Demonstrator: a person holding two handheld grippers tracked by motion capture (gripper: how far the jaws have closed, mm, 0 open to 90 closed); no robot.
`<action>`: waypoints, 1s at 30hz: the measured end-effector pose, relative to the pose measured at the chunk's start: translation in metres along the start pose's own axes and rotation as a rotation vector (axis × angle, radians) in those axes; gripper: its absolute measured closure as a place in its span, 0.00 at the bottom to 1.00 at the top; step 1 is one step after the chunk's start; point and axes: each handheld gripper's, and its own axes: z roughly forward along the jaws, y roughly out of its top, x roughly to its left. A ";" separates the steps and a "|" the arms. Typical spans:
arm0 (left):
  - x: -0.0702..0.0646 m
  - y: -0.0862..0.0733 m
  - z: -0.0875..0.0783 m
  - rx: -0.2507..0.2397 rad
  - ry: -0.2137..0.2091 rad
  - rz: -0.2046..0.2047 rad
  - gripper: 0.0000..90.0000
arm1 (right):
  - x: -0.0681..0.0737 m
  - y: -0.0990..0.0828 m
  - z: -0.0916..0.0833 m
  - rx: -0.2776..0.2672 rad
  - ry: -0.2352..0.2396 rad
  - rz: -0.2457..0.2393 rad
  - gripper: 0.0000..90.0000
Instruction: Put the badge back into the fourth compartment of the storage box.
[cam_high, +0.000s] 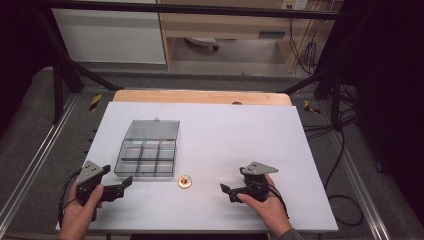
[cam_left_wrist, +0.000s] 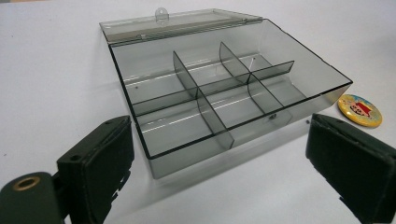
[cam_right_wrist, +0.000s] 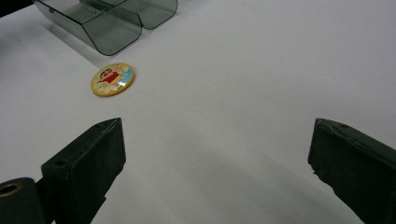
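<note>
1. Sitting on the white table (cam_high: 210, 125) is a see-through grey box (cam_high: 146, 159) with its lid (cam_high: 153, 129) flipped open and lying flat behind it.
2. Inside the box, thin walls (cam_left_wrist: 212, 88) cut the space into six little rooms, and all six look bare.
3. Just beside the box, off its near right corner, lies a round yellow badge (cam_high: 185, 181) with a cartoon child on it. It lies flat on the table and does not touch the box.
4. The left gripper (cam_high: 120, 190) is near the box, by its near left corner. A hand (cam_high: 80, 215) holds it. Its two black jaws stand wide apart with nothing between them, and they point at the box.
5. In the left gripper view, the box (cam_left_wrist: 224, 93) fills the middle, and the badge (cam_left_wrist: 360, 110) peeks out past its right side.
6. The right gripper (cam_high: 231, 191) is farther from the box, on the other side of the badge. Another hand (cam_high: 267, 205) holds it. Its jaws stand wide apart too, with only bare table between them.
7. In the right gripper view, the badge (cam_right_wrist: 112, 79) sits ahead of the left jaw, and a corner of the box (cam_right_wrist: 112, 21) shows behind it.
</note>
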 end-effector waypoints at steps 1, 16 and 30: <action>0.000 0.000 0.000 0.001 0.001 0.001 0.09 | 0.000 0.000 0.000 0.000 0.000 0.000 0.05; 0.001 0.000 0.000 0.001 0.002 -0.001 0.09 | 0.034 0.023 0.032 0.044 0.051 -0.053 0.06; 0.000 0.000 0.000 0.003 -0.002 -0.001 0.09 | 0.052 0.041 0.065 0.136 0.062 -0.103 0.06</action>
